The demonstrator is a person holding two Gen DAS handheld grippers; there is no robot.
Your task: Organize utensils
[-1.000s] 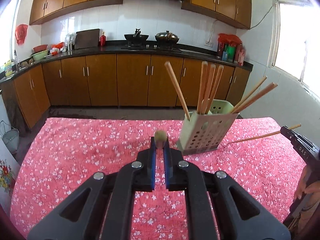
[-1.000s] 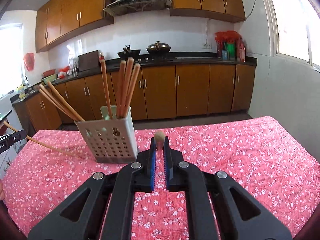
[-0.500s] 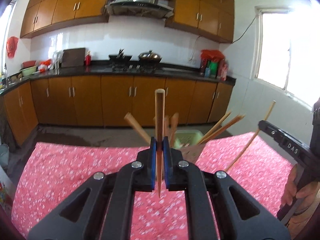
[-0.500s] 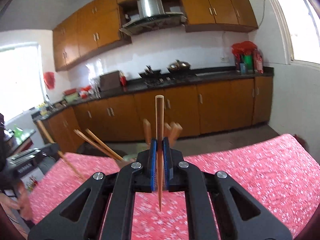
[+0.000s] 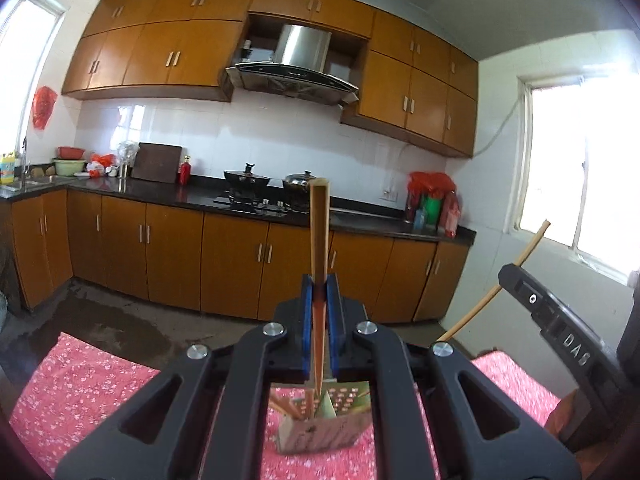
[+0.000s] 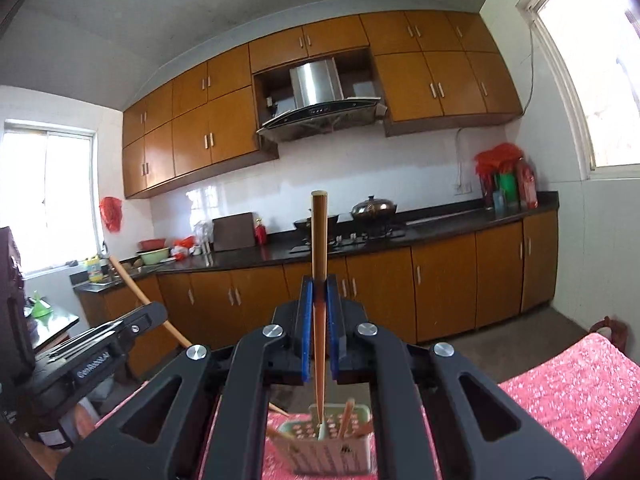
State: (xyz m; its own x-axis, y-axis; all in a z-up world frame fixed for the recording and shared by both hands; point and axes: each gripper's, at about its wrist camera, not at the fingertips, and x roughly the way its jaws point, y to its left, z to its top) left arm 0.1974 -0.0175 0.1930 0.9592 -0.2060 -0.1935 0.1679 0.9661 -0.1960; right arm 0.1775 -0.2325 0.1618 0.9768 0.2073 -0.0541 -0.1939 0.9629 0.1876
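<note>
Holding one chopstick each: left hand-held gripper is clamped tight on a chopstick standing upright through its jaws, right hand-held gripper likewise on its own chopstick. Holder sits on the bench below and just ahead of both, more chopsticks leaning in it. Each held tip hangs above the holder; contact unclear. Stove and cabinets far ahead.
</note>
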